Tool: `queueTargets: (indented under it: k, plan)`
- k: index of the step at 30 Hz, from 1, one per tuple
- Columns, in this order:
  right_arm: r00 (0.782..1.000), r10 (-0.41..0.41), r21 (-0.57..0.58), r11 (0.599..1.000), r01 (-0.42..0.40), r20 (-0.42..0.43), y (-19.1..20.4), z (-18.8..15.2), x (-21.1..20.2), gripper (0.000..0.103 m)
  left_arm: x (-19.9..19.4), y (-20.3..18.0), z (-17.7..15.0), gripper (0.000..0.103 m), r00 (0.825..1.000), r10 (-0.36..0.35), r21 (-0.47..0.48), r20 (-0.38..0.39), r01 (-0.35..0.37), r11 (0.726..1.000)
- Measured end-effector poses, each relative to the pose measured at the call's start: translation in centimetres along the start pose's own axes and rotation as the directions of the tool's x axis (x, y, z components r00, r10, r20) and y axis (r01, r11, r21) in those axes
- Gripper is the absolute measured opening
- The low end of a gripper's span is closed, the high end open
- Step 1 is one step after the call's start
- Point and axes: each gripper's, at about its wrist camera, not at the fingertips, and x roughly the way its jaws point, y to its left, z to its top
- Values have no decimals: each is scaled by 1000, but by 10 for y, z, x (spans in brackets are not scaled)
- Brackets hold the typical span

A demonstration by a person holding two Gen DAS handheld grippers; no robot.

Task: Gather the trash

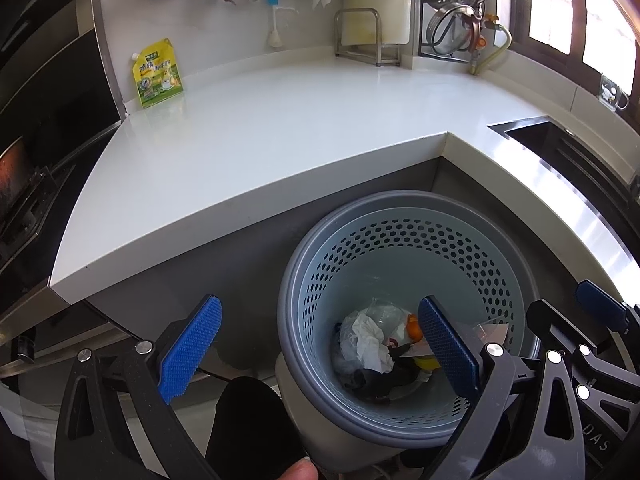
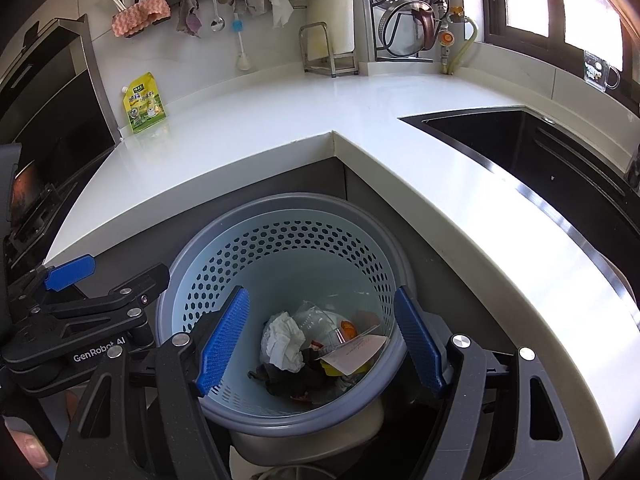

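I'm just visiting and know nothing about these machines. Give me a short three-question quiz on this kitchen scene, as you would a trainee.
1. True or false: the right gripper is clamped on a piece of trash.
2. Where does the crumpled white tissue lie? A) on the countertop B) in the trash bin C) in the sink
3. Fill in: the yellow-green pouch stands on the ____.

Key: 1 false, both grippers are open and empty; 2 B, inside the trash bin; 3 countertop.

Print on the yellow pouch (image 1: 157, 75) and receipt (image 2: 357, 351) is unreadable
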Motion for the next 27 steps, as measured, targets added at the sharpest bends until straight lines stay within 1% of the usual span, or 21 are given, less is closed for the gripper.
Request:
queueTargets:
  k: [5, 27]
  plan:
    - [1000, 0, -2, 1000, 0, 0, 0, 0, 1, 72, 0, -1, 0, 97, 1000, 10, 6, 4, -10, 1000]
    - [1000, 0, -2, 1000, 0, -1, 0, -1, 1, 72, 1, 2, -2, 97, 1000, -4, -3, -8, 3, 1000]
